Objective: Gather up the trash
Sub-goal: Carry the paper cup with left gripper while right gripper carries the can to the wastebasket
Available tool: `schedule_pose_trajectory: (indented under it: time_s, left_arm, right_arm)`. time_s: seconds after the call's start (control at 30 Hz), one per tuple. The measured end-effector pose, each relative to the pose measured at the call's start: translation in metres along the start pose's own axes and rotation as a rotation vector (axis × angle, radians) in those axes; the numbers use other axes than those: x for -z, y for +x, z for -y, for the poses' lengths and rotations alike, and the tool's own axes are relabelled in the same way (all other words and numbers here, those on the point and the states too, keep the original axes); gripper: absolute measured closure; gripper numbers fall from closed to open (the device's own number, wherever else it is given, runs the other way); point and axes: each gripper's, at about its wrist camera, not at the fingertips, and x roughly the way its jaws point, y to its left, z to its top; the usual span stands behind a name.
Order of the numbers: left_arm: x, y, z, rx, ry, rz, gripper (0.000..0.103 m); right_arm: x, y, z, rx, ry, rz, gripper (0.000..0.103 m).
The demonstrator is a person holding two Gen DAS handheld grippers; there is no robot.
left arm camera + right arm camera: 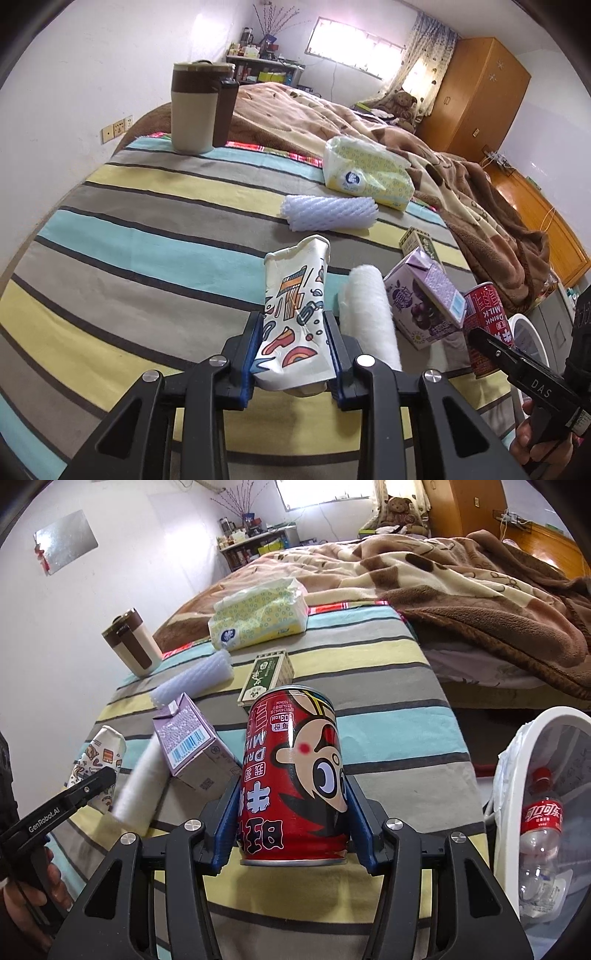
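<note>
My left gripper (pixel 294 325) is shut on a crushed paper cup (pixel 295 310) with colourful prints, its blue pads pressing both sides. The same paper cup (pixel 99 760) shows at the left of the right wrist view. My right gripper (pixel 291 797) is shut on a red milk drink can (pixel 293 775), held upside down just above the striped sheet; that can (pixel 484 325) also appears at the right edge of the left wrist view. A white bin (pixel 517 775) beside the bed holds a plastic cola bottle (pixel 541 834).
On the striped sheet (pixel 147 240) lie a white roll (pixel 369 317), a purple carton (pixel 424 295), a small green box (pixel 264 679), white foam netting (pixel 330 212), a yellow tissue pack (pixel 365 173) and a brown-and-beige mug (pixel 199 107). A brown blanket (pixel 461 583) covers the bed beyond.
</note>
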Motion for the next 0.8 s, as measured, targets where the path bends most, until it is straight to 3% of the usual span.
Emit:
schedule_pose_trajectory:
  time_s: [0.3, 0.8]
  left_arm:
    - [0.003, -0.033, 0.015, 0.024, 0.015, 0.048, 0.071]
    - [0.02, -0.071, 0.08, 0.094, 0.13, 0.098, 0.071]
  right_arm:
    - [0.004, -0.023, 0.003, -0.008, -0.001, 0.043, 0.049]
    - [0.014, -0.072, 0.031, 0.021, 0.038, 0.126, 0.049]
